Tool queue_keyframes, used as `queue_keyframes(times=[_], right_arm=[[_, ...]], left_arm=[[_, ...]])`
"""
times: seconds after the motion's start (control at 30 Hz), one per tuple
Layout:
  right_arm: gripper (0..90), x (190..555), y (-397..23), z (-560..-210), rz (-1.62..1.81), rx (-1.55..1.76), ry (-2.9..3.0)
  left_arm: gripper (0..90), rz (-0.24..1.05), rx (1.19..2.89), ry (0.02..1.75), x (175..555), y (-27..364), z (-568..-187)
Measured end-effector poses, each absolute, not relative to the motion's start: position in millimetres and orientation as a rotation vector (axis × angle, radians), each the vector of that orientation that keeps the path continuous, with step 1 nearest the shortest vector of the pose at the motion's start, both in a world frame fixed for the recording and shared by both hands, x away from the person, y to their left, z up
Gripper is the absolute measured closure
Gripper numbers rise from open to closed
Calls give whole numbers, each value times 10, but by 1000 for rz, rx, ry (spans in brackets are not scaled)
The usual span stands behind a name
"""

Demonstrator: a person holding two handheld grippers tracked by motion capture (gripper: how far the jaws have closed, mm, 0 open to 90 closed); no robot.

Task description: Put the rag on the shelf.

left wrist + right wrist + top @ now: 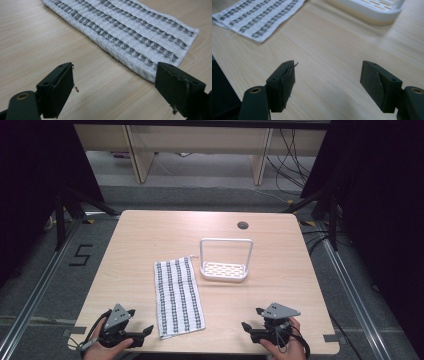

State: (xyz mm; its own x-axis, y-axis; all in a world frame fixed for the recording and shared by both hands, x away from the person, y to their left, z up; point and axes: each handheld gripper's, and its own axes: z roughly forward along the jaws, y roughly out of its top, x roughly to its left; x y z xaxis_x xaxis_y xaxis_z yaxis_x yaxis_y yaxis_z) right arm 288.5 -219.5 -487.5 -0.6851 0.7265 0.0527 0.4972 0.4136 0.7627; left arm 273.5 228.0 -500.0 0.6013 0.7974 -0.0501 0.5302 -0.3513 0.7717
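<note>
A white towel with dark checked stripes [178, 296] lies flat on the wooden table [150, 235], running from the middle toward the front edge. My left gripper [138, 322] rests near the front left corner, just left of the towel's near end, jaws open with nothing between them. In the left gripper view the towel [130, 32] lies just beyond the open jaws. My right gripper [253, 319] sits near the front right, open and empty. In the right gripper view the towel [259, 17] is at the far left.
A white slotted tray with a tall wire handle [225, 270] stands right of the towel's far end; its rim [372, 12] appears in the right gripper view. A round cable hole [243, 225] sits near the table's back edge. Dark stands flank the table.
</note>
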Motion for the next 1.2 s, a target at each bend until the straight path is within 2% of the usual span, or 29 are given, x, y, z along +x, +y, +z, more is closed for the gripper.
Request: queue_keyframes(times=[0.47,0.57,0.97,1.2], right_arm=[[316,2902,-1784,-4889,1186,959,2476],[320,2914,-1716,-4893,1186,941,2494],[358,2965,-1474,-4887,1198,872,2541],[409,2995,-1224,-4939,1189,754,2597]], left_arm=[[152,411,2071,1001,2694,2172,-4993],[199,399,2076,985,2679,2130,-4987],[232,344,2051,943,2609,1970,-4989],[308,362,2134,888,2579,1896,-4986]])
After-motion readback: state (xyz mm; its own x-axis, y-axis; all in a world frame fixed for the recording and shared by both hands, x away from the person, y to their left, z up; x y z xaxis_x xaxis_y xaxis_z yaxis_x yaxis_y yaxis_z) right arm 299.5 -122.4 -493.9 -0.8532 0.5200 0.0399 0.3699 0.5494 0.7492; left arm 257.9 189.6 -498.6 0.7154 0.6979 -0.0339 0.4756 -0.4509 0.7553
